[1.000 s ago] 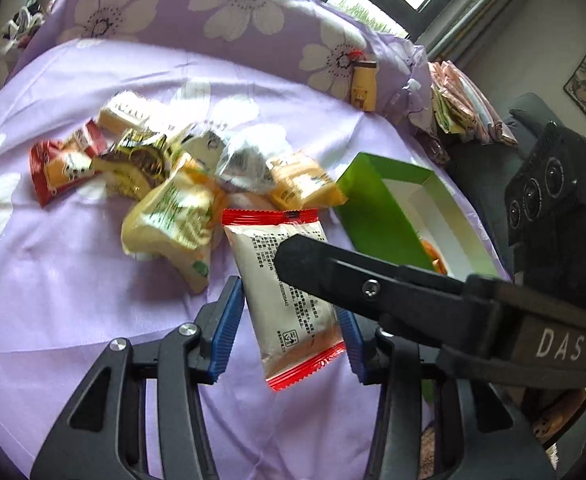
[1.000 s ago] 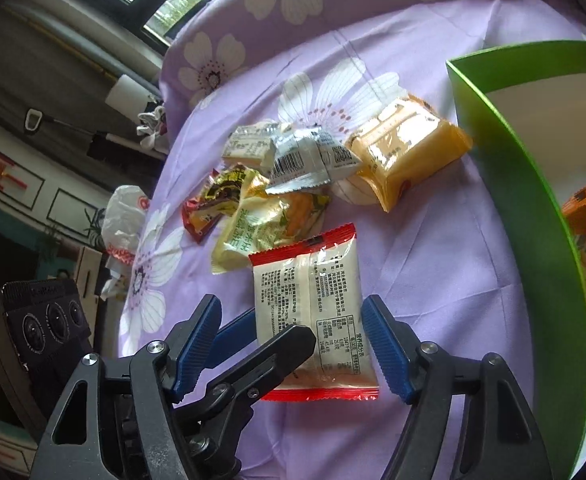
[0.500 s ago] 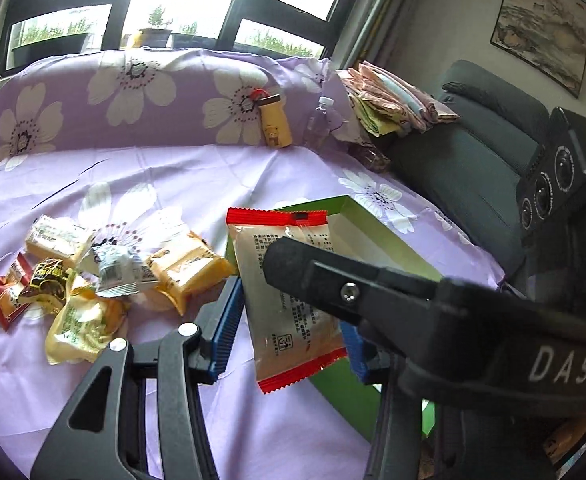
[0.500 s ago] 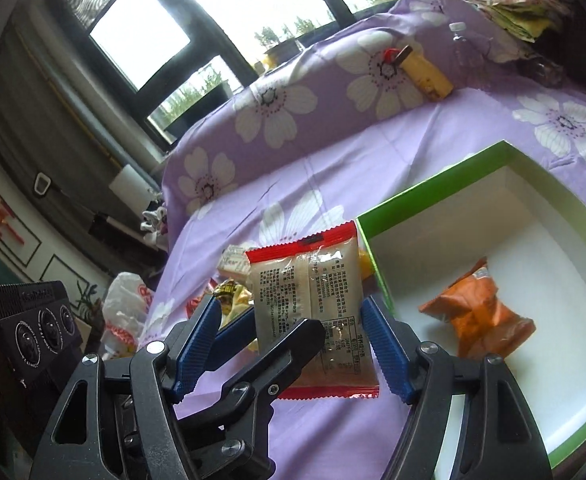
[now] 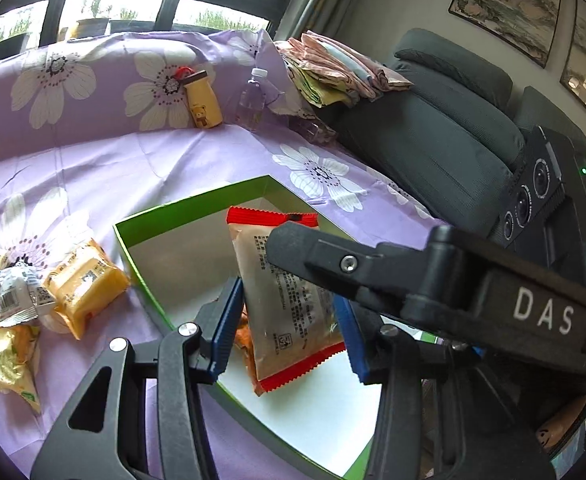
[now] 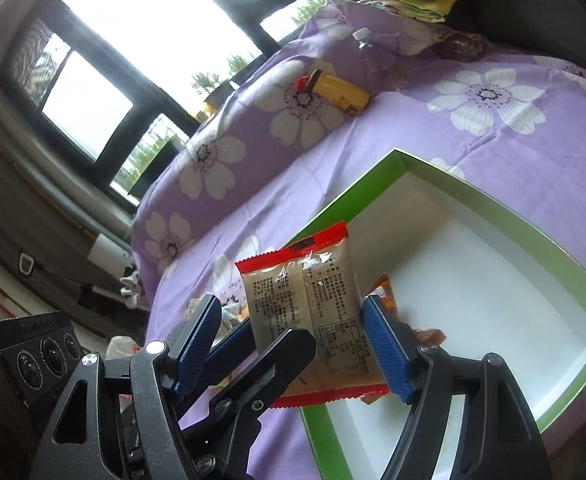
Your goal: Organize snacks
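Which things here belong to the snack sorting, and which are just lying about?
Job: red-edged packet, green box, orange packet inside it, loose snack pile.
Lying about: yellow bear bottle, water bottle, folded cloths, dark sofa.

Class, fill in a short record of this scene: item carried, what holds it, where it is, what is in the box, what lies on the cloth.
Item carried: red-edged snack packet
Held by: left hand-held gripper, pads against its sides
Right hand-held gripper: straddles the same packet; grip unclear
Position: above the green box
In box: orange packet
On purple cloth: several loose snacks
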